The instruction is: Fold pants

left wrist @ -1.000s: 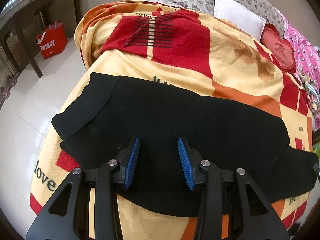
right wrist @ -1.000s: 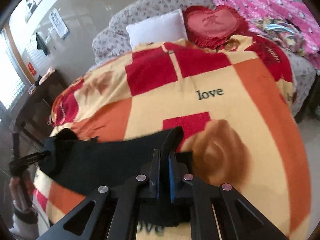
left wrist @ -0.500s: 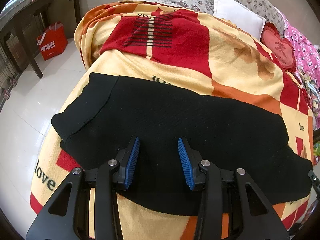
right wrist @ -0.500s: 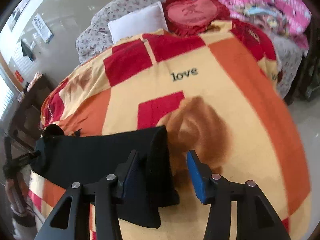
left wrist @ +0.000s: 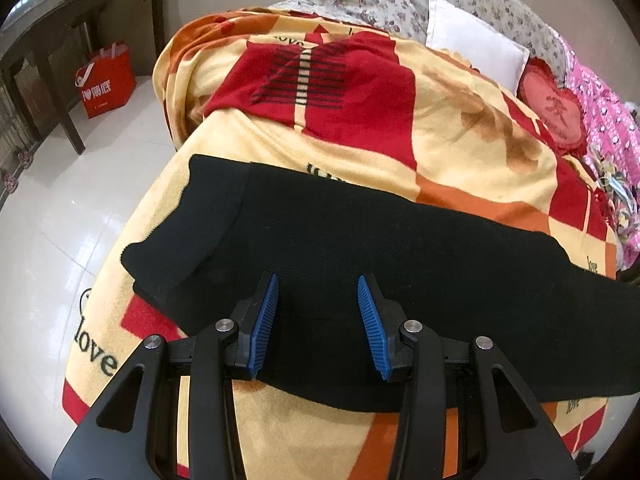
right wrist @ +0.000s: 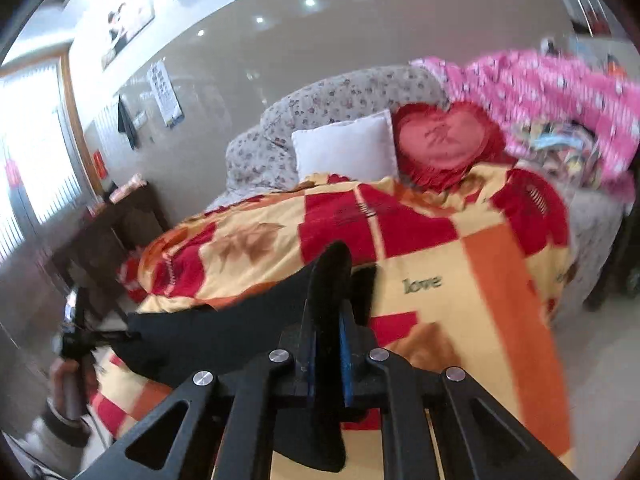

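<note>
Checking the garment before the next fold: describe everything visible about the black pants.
The black pants are plain, matte, knit-looking cloth, lying flat and lengthwise across the patterned blanket on the bed. A wider banded end sits at the left, near the bed's edge. The left gripper is open above the pants; contact cannot be confirmed. The right gripper is shut on the other end, which is lifted off the blanket and stands up between its fingers.

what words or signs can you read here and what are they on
"love": blanket, near corner in the left view; again by the right gripper at.
Chinese character: red heart cushion.
Red bag: white logo and characters, too small to read.
Wall calendar: blurred.
Other blanket print: partly hidden by the pants.
</note>
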